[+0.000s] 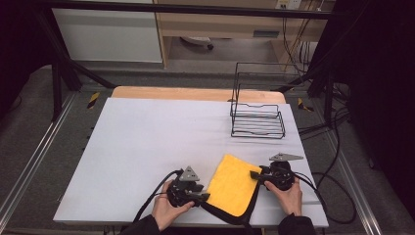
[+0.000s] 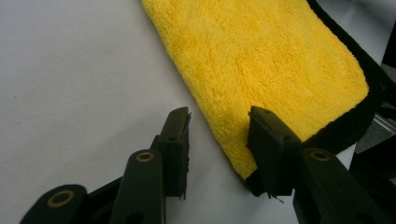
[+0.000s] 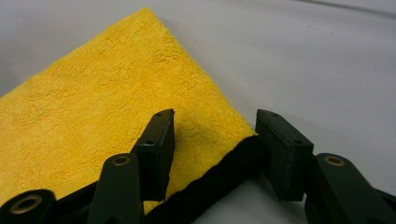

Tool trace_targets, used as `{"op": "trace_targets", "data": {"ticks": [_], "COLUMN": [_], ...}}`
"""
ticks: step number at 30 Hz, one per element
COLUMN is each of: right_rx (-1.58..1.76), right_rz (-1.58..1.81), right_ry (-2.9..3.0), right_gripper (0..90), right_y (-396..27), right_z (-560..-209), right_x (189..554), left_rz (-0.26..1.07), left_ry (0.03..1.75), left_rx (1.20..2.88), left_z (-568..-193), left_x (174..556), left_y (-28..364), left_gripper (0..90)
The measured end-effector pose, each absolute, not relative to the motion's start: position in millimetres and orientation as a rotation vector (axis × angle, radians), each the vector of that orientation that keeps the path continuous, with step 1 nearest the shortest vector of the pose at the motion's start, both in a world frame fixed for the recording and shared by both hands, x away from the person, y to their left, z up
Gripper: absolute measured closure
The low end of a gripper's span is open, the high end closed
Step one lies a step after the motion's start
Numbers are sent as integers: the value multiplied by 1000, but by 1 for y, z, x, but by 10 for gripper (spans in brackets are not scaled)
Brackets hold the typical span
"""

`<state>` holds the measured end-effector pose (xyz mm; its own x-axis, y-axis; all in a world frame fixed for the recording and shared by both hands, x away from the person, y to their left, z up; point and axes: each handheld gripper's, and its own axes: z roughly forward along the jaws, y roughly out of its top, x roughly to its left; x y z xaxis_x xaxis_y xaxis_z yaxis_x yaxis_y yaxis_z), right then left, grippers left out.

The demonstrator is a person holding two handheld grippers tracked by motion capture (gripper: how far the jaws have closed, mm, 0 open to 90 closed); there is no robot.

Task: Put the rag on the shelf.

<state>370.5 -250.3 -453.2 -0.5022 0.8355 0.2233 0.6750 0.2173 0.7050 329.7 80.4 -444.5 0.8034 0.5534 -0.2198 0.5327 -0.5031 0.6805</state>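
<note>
At 6 o'clock on the white surface, a yellow microfiber cloth with black trim lies flat, partly overhanging the near edge. Left tool sits at the cloth's 8 o'clock corner: jaws partly apart, straddling the corner edge. In the left gripper view the right-hand jaw rests on the yellow pile of the cloth, the left-hand jaw is over bare surface; no clear pinch. Right tool is at the cloth's 3 o'clock corner: jaws also partly apart. In the right gripper view one jaw is over the pile of the cloth, the other just beside the black trim edge; can't tell if the pads touch it.

Count: two tools, two hands, one cloth, one black wire rack at 1 o'clock, well apart from the cloth.

Hard to read: cloth's near black edge drops off the surface, and its underside is hidden. Forearms are cut off at the frame bottom. Rack's upper frame blends into the dark floor behind.
</note>
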Motion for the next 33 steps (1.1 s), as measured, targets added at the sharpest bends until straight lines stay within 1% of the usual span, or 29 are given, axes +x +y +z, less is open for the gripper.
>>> {"op": "trace_targets", "data": {"ticks": [1, 4, 6, 7, 10, 13, 16, 17, 19, 22, 26, 29, 33], "right_rx": [1451, 1471, 1490, 1490, 1513, 1532, 1543, 1543, 1542, 1502, 1439, 1397, 1384], "right_rz": [1159, 1164, 1168, 1168, 1185, 1191, 1202, 1202, 1209, 1218, 1264, 1258, 1176], "right_ry": [2284, 2287, 2286, 2286, 2280, 2275, 2273, 2273, 2271, 2263, 2241, 2238, 2281], "right_gripper": [517, 567, 607, 607, 713, 762, 781, 781, 791, 796, 798, 798, 784], "right_y": [-250, -250, -251, -251, -251, -251, -251, -251, -250, -245, -237, -233, -228], "right_z": [-453, -452, -451, -451, -451, -451, -450, -450, -449, -444, -436, -435, -445], "right_x": [370, 369, 369, 369, 370, 371, 373, 373, 375, 379, 386, 390, 401], "left_rz": [26, 18, 22, 27, 9, -30, -58, -61, -55, -55, -49, -9, 14], "left_ry": [801, 804, 805, 802, 820, 841, 850, 848, 843, 855, 871, 881, 864], "left_rx": [2206, 2203, 2206, 2208, 2208, 2202, 2200, 2200, 2206, 2204, 2190, 2189, 2196], "left_z": [-446, -447, -448, -448, -449, -449, -449, -449, -448, -446, -445, -445, -445], "left_x": [329, 328, 326, 325, 325, 327, 328, 328, 327, 326, 324, 319, 317], "left_y": [79, 76, 74, 73, 72, 71, 70, 70, 70, 71, 73, 72, 71], "left_gripper": [613, 645, 657, 657, 676, 701, 745, 745, 803, 837, 843, 841, 810]}}
